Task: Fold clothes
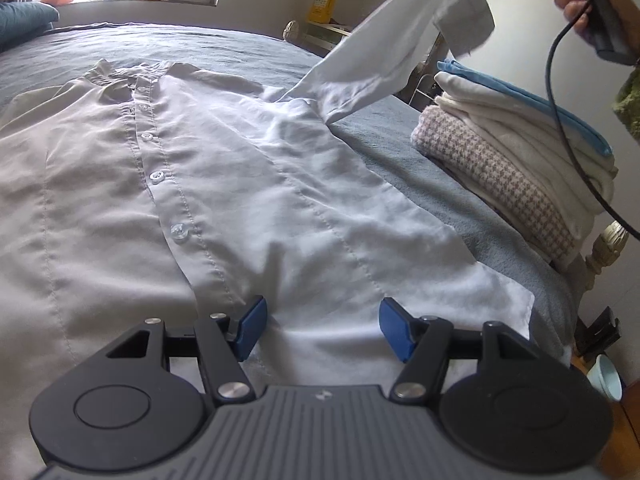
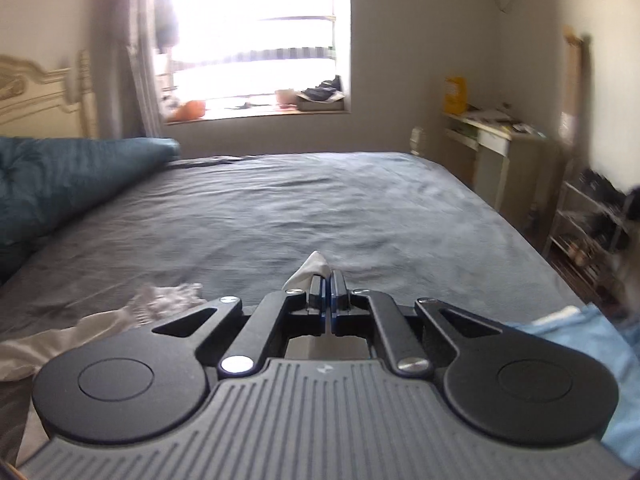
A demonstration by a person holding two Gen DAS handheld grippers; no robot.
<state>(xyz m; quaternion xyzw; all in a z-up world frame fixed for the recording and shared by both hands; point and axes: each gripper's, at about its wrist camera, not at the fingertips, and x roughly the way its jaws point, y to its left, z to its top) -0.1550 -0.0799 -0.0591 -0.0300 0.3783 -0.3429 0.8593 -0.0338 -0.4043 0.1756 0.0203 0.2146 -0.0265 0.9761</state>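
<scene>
Two grippers on one shirt, spread buttons-up on the bed. Right gripper is clamped on the sleeve cuff, lifted high off the shirt's right side. Left gripper hovers over the hem, jaws apart, nothing between them.

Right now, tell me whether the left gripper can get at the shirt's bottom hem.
Probably yes. The left gripper hangs open just over the shirt near its hem, with nothing between; the right gripper only holds the sleeve up, off to the side.
</scene>
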